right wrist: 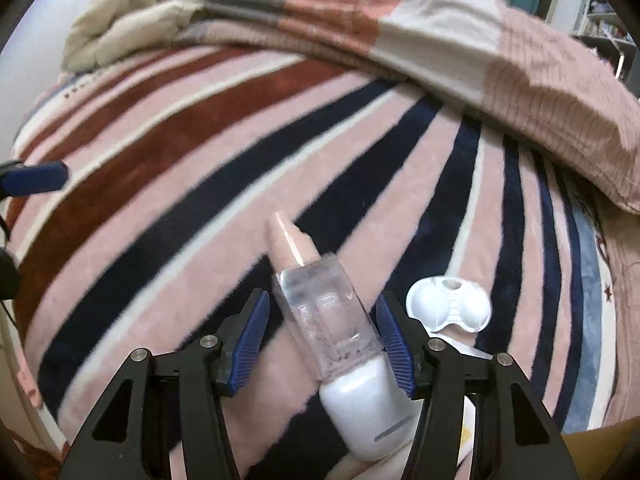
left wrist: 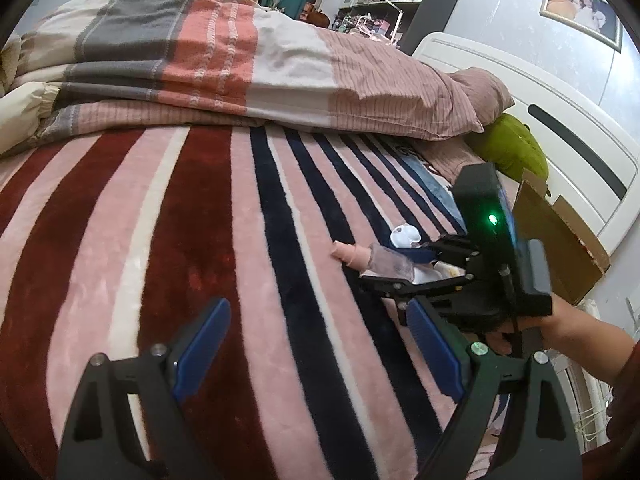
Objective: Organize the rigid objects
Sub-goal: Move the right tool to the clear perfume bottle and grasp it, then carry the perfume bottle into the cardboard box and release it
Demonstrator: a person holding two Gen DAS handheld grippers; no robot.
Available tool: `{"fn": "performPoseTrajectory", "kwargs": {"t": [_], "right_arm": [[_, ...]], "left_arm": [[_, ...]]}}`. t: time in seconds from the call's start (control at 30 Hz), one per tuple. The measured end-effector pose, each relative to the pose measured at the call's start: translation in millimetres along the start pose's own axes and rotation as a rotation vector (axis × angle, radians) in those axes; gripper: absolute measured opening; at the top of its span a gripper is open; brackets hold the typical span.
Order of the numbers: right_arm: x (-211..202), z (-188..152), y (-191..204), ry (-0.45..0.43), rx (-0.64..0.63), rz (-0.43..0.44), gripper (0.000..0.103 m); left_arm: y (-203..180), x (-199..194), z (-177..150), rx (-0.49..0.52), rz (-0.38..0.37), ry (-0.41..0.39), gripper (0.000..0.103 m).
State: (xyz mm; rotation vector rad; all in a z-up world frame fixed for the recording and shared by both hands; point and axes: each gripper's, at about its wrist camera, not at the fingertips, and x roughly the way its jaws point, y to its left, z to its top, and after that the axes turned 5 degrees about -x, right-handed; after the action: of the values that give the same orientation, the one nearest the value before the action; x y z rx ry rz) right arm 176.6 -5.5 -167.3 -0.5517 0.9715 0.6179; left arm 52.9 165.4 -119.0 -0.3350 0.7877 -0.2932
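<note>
On the striped blanket (right wrist: 168,168) lies a small device (right wrist: 332,320) with a clear body, a pink tip (right wrist: 288,240) and a white base. My right gripper (right wrist: 322,300) points down over it with the clear body between its blue pads. A gap shows on the left side, and the right pad is close to or touching the body. Just to the right lies a white moulded plastic piece (right wrist: 448,308). In the left wrist view the same device (left wrist: 384,260) and white piece (left wrist: 404,236) lie under the right gripper (left wrist: 400,268). My left gripper (left wrist: 316,308) hangs open over bare blanket, holding nothing.
A folded pink, grey and white quilt (left wrist: 224,60) lies across the far side of the bed. An open cardboard box (left wrist: 560,240), a green plush (left wrist: 512,144) and a white headboard (left wrist: 560,128) are at the right. A person's hand (left wrist: 568,324) holds the right gripper.
</note>
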Motion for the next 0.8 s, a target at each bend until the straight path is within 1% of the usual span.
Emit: {"fn": "performPoseTrajectory", "kwargs": {"t": [0.03, 0.1, 0.13, 0.17, 0.23, 0.3, 0.4, 0.5, 0.53, 0.6, 0.7, 0.73, 0.77, 0.8], "right_arm": [[2, 0, -5, 0.003, 0.033, 0.028, 0.047], [0, -1, -8, -0.004, 0.060, 0.049, 0.038], [-3, -1, -5, -0.013, 0.047, 0.056, 0.027], [-5, -2, -1, -0.020, 0.023, 0.053, 0.027], [-11, -4, 7, -0.036, -0.010, 0.016, 0.027], [-22, -5, 11, -0.068, -0.011, 0.031, 0.027], [-42, -6, 16, -0.116, -0.002, 0.053, 0.027], [-74, -7, 25, -0.173, -0.007, 0.101, 0.027], [-87, -7, 29, -0.198, -0.011, 0.117, 0.027], [-114, -8, 32, -0.246, -0.013, 0.145, 0.027], [-155, -15, 32, -0.323, -0.014, 0.163, 0.027], [-169, -19, 31, -0.344, -0.014, 0.164, 0.027], [-181, -23, 28, -0.361, -0.009, 0.163, 0.027], [-193, -27, 23, -0.380, 0.002, 0.167, 0.027]], "left_arm": [[0, 0, 1, 0.001, -0.001, -0.001, 0.088], [0, -2, 0, 0.006, 0.004, 0.000, 0.088], [0, -2, 0, 0.006, 0.009, 0.001, 0.088], [0, -2, 1, 0.003, 0.011, 0.002, 0.088], [-1, -4, 1, -0.006, -0.009, 0.002, 0.088], [-3, -5, 4, -0.009, -0.031, 0.002, 0.088], [-14, -10, 8, 0.004, -0.036, -0.003, 0.088], [-32, -18, 18, 0.014, -0.088, -0.019, 0.088], [-43, -23, 23, 0.019, -0.118, -0.032, 0.088], [-59, -31, 30, 0.032, -0.152, -0.049, 0.088], [-93, -42, 40, 0.075, -0.200, -0.077, 0.086], [-105, -44, 43, 0.085, -0.212, -0.083, 0.080], [-120, -45, 47, 0.096, -0.233, -0.080, 0.071], [-128, -45, 50, 0.101, -0.247, -0.073, 0.066]]}}
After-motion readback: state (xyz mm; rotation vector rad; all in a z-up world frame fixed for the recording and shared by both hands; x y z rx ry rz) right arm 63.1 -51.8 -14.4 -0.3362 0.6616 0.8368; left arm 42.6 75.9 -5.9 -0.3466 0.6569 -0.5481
